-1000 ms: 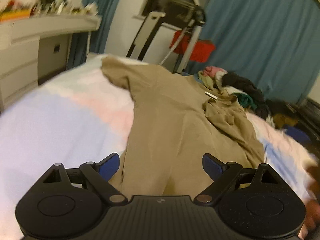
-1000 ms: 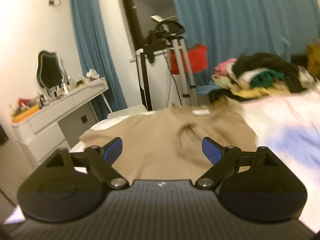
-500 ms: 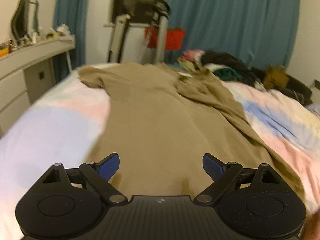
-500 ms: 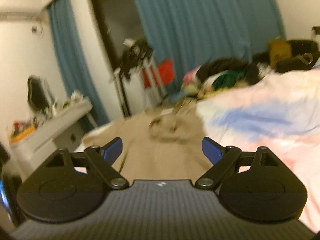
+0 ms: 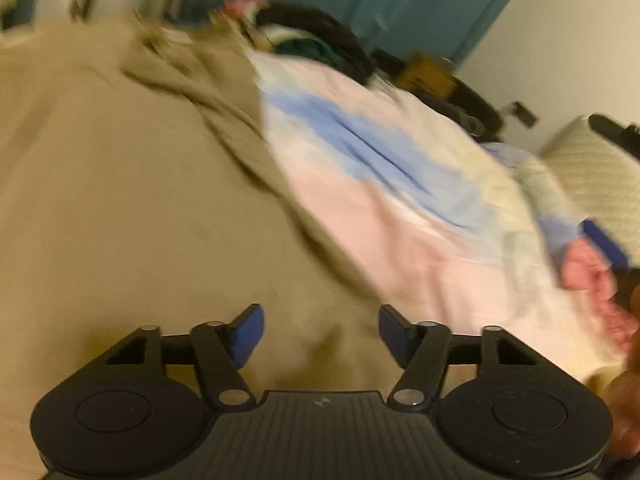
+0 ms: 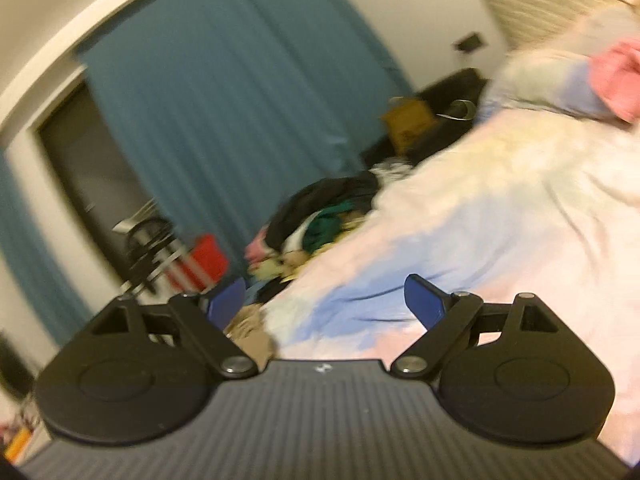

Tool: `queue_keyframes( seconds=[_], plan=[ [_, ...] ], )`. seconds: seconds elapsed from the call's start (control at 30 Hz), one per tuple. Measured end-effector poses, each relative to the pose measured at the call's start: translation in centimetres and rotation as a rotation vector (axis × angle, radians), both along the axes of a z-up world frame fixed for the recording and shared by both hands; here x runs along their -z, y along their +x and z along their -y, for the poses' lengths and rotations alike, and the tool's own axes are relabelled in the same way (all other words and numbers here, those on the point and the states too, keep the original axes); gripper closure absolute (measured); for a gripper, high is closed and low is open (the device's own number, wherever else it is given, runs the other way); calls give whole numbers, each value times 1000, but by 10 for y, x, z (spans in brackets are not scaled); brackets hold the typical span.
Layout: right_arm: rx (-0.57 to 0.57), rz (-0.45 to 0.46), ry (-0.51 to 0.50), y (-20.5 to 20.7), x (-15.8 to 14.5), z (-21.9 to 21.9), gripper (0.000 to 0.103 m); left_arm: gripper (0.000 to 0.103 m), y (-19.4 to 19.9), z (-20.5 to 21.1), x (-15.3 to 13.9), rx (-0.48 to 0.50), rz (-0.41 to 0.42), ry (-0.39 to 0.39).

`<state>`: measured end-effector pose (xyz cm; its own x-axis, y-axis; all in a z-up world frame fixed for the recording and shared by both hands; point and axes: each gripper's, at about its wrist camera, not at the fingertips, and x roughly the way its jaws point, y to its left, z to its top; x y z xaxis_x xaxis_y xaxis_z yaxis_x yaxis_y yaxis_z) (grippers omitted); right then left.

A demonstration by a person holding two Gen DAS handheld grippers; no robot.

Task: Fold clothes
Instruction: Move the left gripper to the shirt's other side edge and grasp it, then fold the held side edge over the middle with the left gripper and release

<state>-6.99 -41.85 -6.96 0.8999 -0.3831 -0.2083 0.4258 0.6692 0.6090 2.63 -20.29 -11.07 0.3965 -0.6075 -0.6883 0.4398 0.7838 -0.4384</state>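
Observation:
A tan garment (image 5: 120, 200) lies spread on the bed, with a crumpled fold along its right side. My left gripper (image 5: 320, 330) is open and empty, low over the garment's near hem. My right gripper (image 6: 326, 300) is open and empty, tilted, held above the pastel bedspread (image 6: 500, 240); only a tan scrap of the garment (image 6: 252, 336) shows under its left finger. Both views are blurred by motion.
The bedspread (image 5: 400, 200) is pink, blue and white. A pile of mixed clothes (image 6: 320, 224) lies at the bed's far end, also seen in the left wrist view (image 5: 312, 36). Teal curtains (image 6: 224, 120), a red item on a stand (image 6: 204, 260) and a cream headboard (image 5: 592, 176) surround the bed.
Both grippers have swung right and tilted. The left has dropped closer to the garment's hem and its jaws have narrowed a little. The right now faces mostly bedspread, the garment nearly out of view.

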Motion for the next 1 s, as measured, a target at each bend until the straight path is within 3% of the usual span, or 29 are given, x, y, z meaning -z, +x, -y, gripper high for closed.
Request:
queue_keyframes(
  seconds=[0.1, 0.27, 0.4, 0.47, 0.67, 0.87, 1.0],
  plan=[
    [50, 8, 40, -4, 9, 8, 14, 52, 3, 25, 15, 62, -67, -47],
    [78, 1, 80, 2, 22, 18, 14, 55, 2, 54, 35, 125, -67, 51],
    [58, -38, 15, 14, 23, 9, 14, 84, 1, 73, 47, 140, -35, 169],
    [41, -41, -28, 14, 22, 1, 14, 95, 3, 70, 49, 122, -43, 173],
    [47, -43, -37, 13, 19, -1, 14, 97, 9, 23, 17, 104, -80, 37],
    [39, -30, -120, 11, 9, -18, 14, 97, 17, -71, -24, 32, -128, -152],
    [-20, -63, -149, 21, 8, -29, 14, 97, 23, -129, -22, -52, -158, -181]
  ],
)
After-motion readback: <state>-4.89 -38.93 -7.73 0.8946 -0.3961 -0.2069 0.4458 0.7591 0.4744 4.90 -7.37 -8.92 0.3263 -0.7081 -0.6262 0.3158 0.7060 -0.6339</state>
